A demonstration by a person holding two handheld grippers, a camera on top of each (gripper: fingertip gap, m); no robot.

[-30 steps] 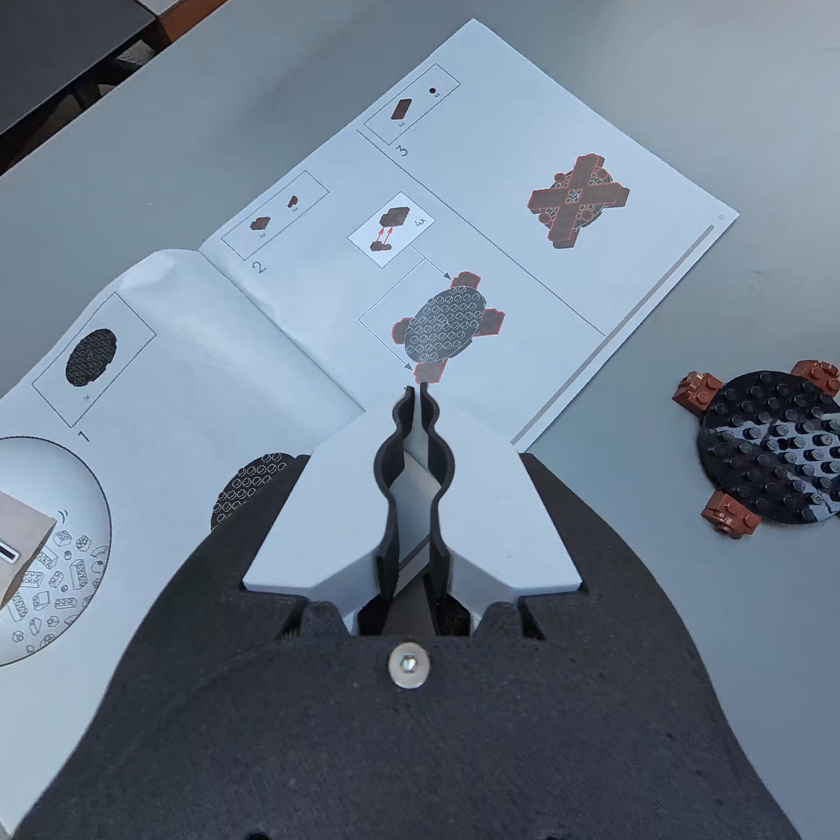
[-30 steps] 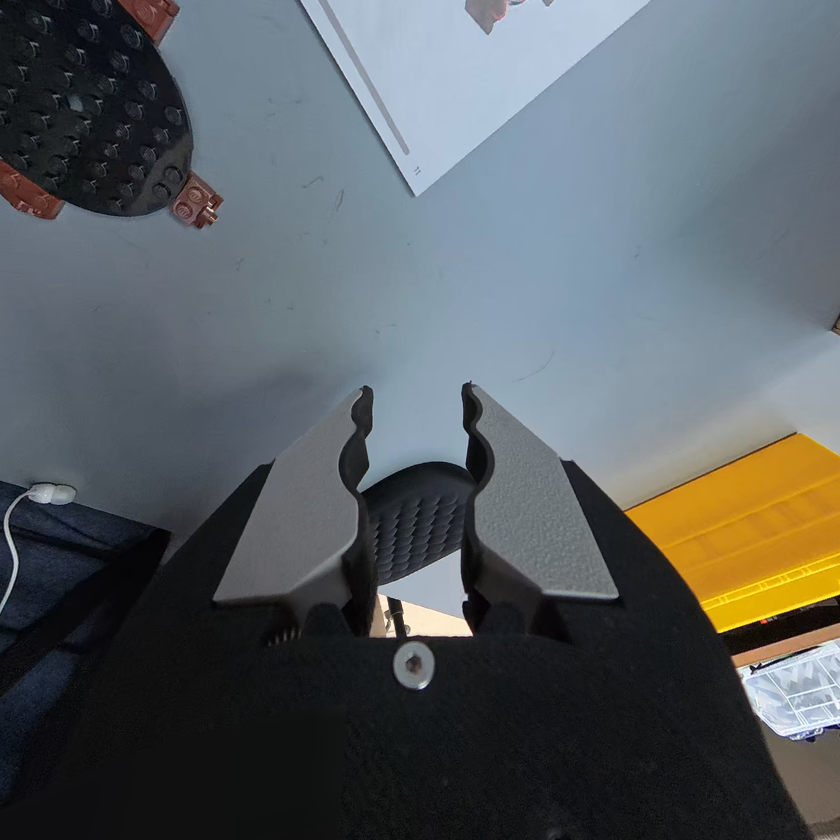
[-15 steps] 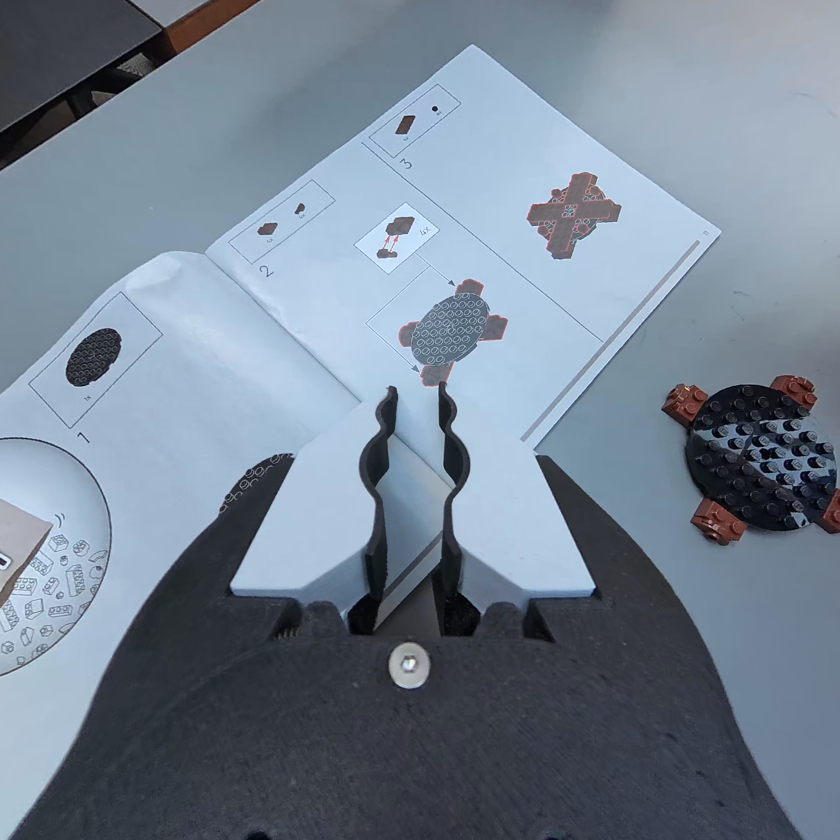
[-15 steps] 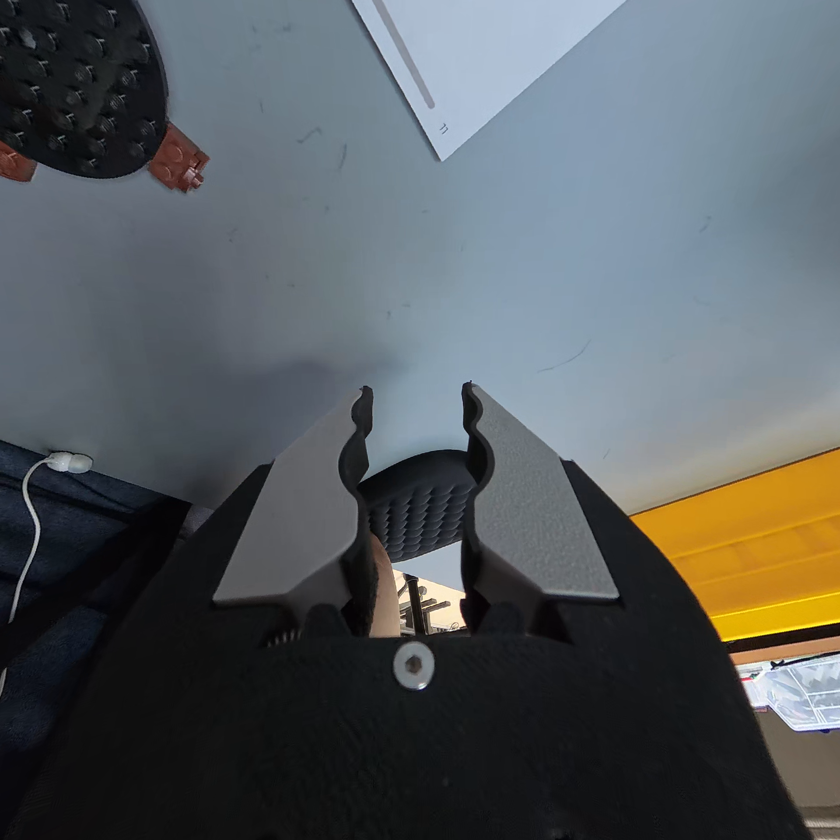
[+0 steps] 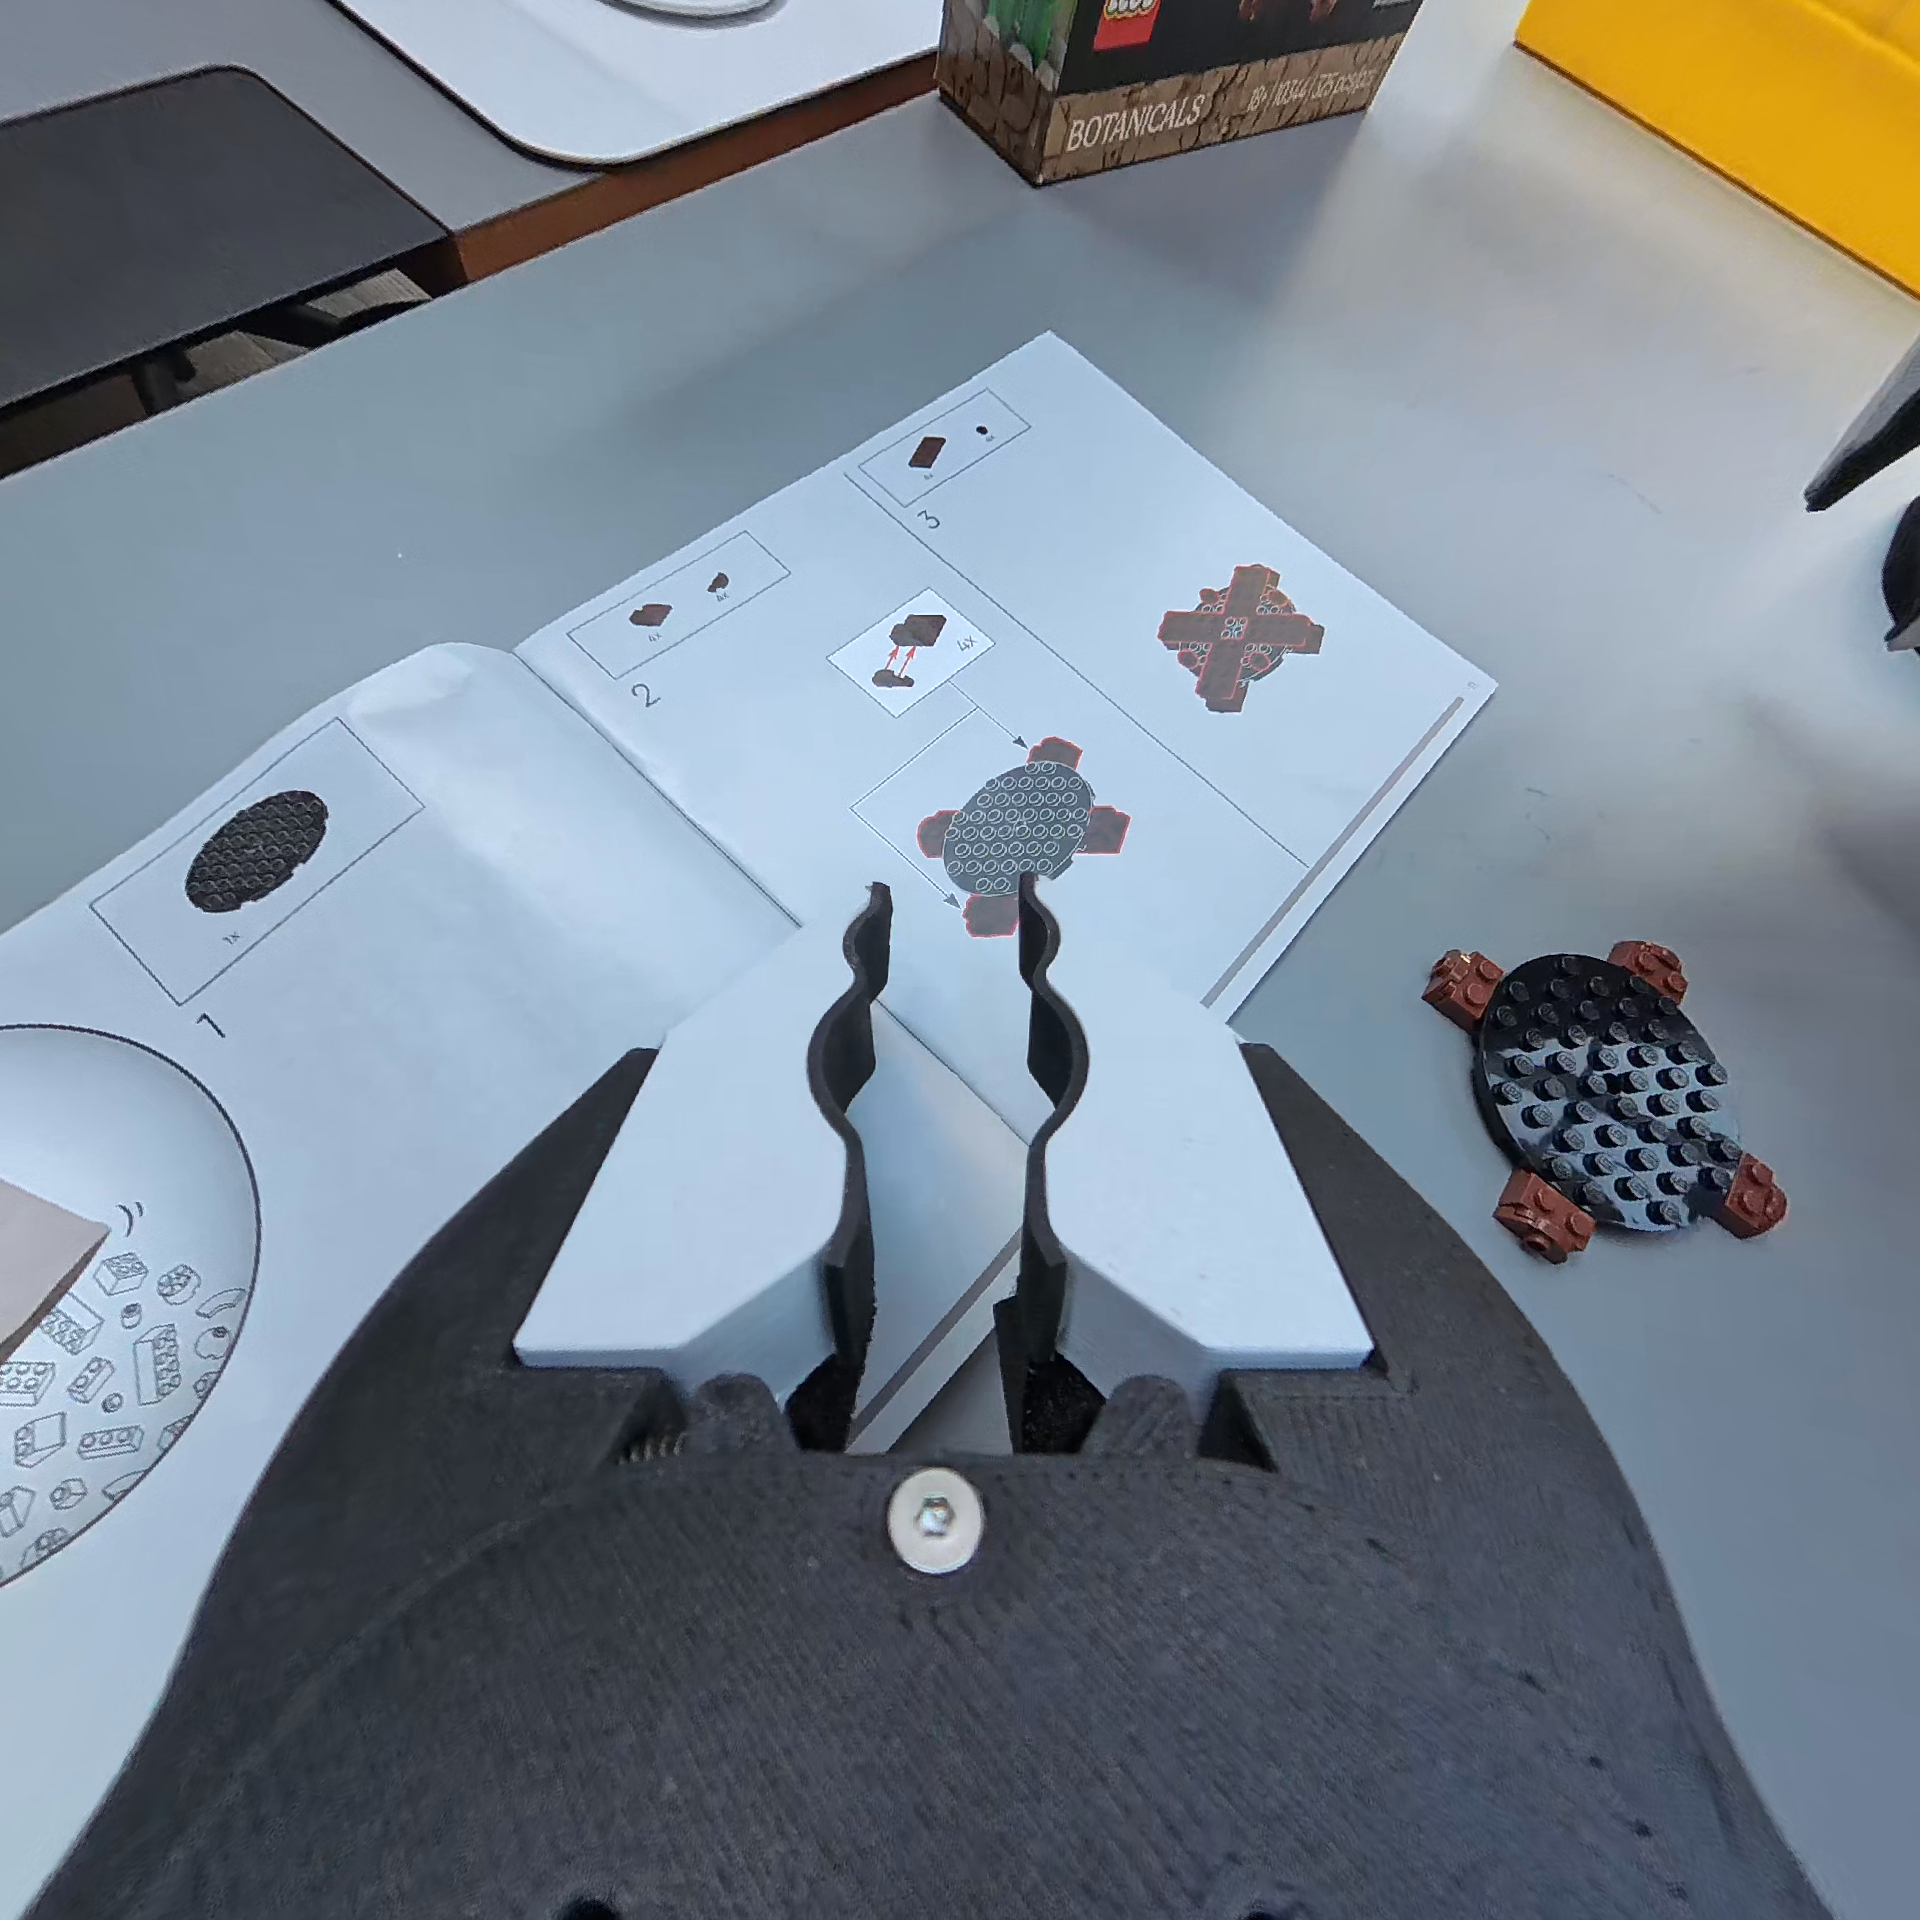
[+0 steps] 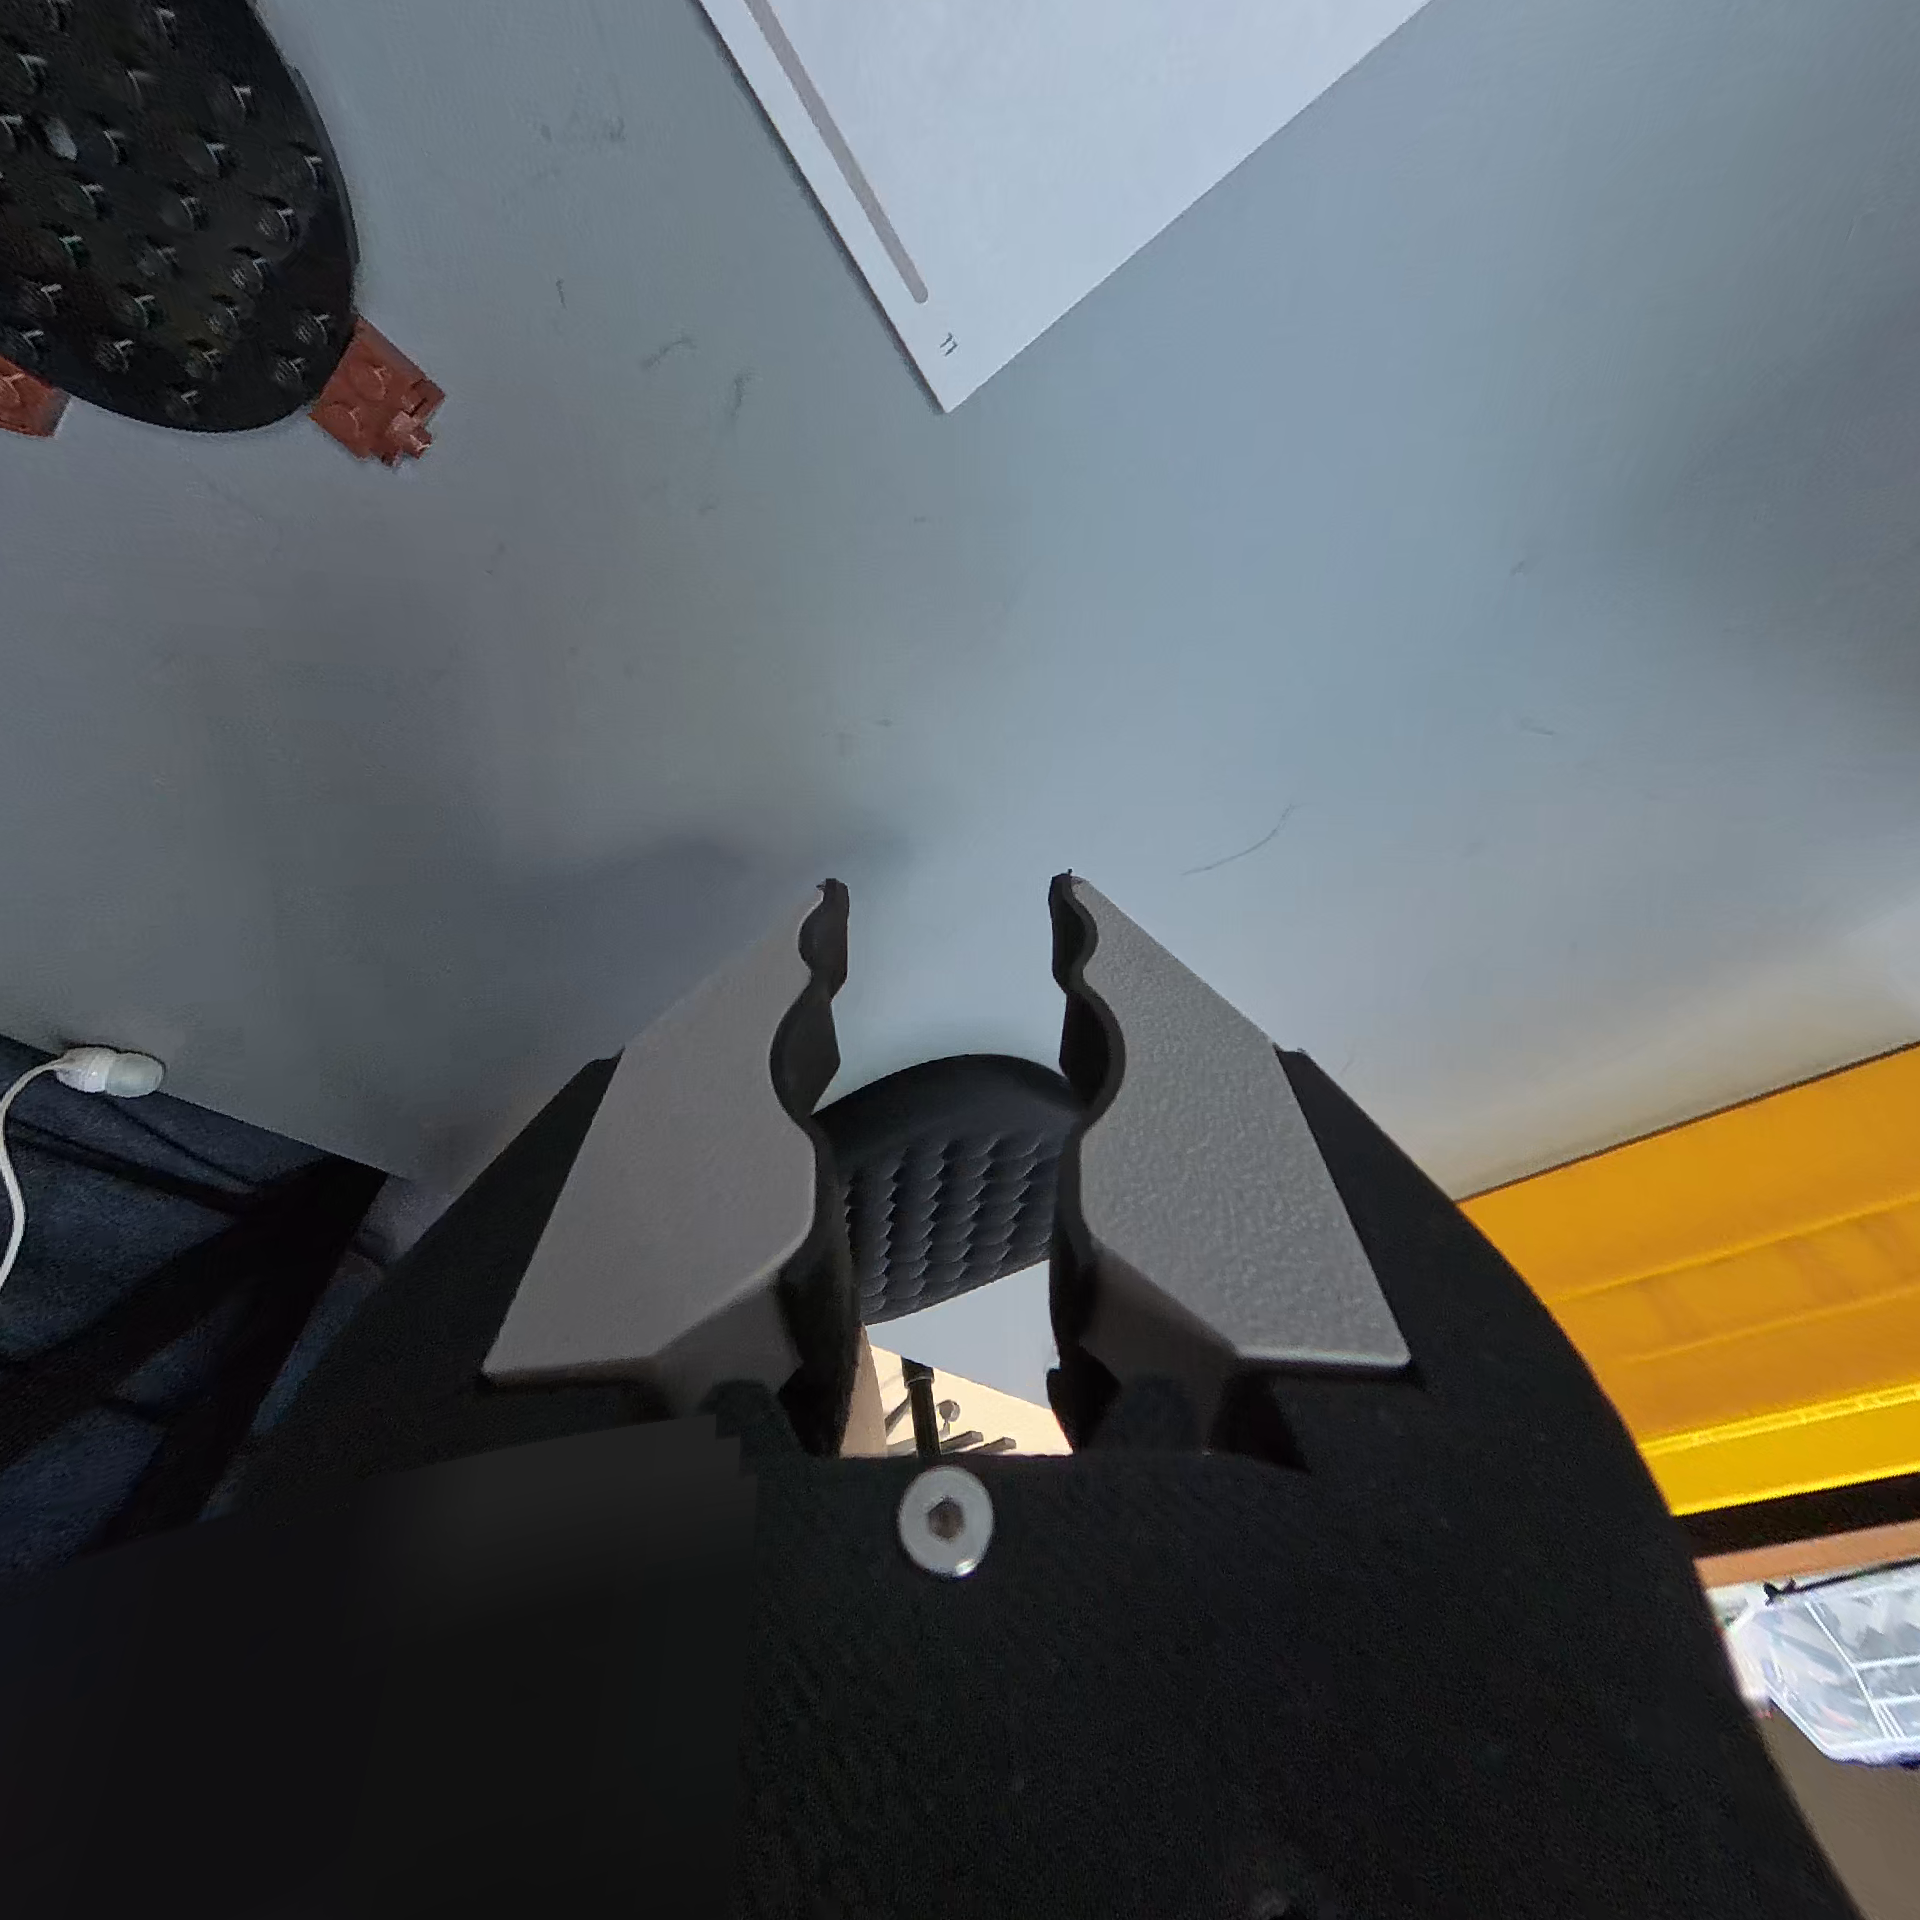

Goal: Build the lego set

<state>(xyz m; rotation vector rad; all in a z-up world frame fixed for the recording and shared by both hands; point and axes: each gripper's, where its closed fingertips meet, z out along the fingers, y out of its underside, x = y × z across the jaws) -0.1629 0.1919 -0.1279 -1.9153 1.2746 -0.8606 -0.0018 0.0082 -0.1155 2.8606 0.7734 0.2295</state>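
Observation:
A round black studded plate (image 5: pixel 1605 1086) with brown bricks (image 5: pixel 1538 1214) clipped to its rim lies on the grey table, right of the open instruction booklet (image 5: pixel 727 707). My left gripper (image 5: pixel 954 896) is open and empty, held above the booklet's right page. In the right wrist view the same plate (image 6: pixel 156 208) sits at the top left with a brown brick (image 6: pixel 376 400) at its edge, and the booklet's corner (image 6: pixel 997 156) is at the top. My right gripper (image 6: pixel 945 891) is open and empty above bare table, well away from the plate.
The set's box (image 5: pixel 1174 83) stands at the table's far edge. A yellow bin (image 5: pixel 1745 125) is at the far right, also in the right wrist view (image 6: pixel 1714 1247). A white cable (image 6: pixel 94 1075) lies at the table edge. A clear parts tray (image 6: pixel 1829 1662) sits lower right. Some 25 cm of space lies between my two pairs of fingers. The round black studded plate (image 5: pixel 1605 1086) is about 12 cm from my left fingertips.
My left gripper has opened from nearly shut and pulled back and up, so the box and yellow bin came into view. My right gripper stayed open and shifted slightly over the table.

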